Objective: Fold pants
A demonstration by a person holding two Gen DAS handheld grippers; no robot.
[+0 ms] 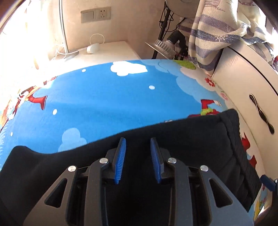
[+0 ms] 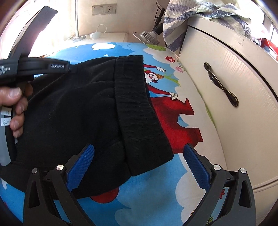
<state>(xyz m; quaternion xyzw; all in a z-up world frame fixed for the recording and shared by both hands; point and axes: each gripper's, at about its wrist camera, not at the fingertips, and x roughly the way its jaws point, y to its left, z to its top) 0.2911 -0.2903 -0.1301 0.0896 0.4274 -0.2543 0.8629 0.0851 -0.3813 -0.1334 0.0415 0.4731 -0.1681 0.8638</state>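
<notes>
The black pants [image 2: 83, 111] lie folded on a blue cartoon-print bedspread [image 2: 156, 200], with the ribbed waistband [image 2: 137, 111] on the right side. My right gripper [image 2: 139, 153] is wide open and hovers over the waistband's near corner, one blue pad [image 2: 81, 166] over the cloth, the other over the bedspread. My left gripper [image 1: 138, 141] is open with a narrower gap, directly above the pants [image 1: 173, 139] near their far edge, holding nothing. The left tool and the hand [image 2: 15, 102] that holds it show in the right wrist view.
A white cabinet [image 2: 225, 78] with a metal handle [image 2: 220, 83] stands right of the bed. A striped cloth [image 2: 191, 15] hangs over its top. A lamp on a stand [image 1: 165, 47] and a white bedside table [image 1: 107, 52] with a small device stand behind the bed.
</notes>
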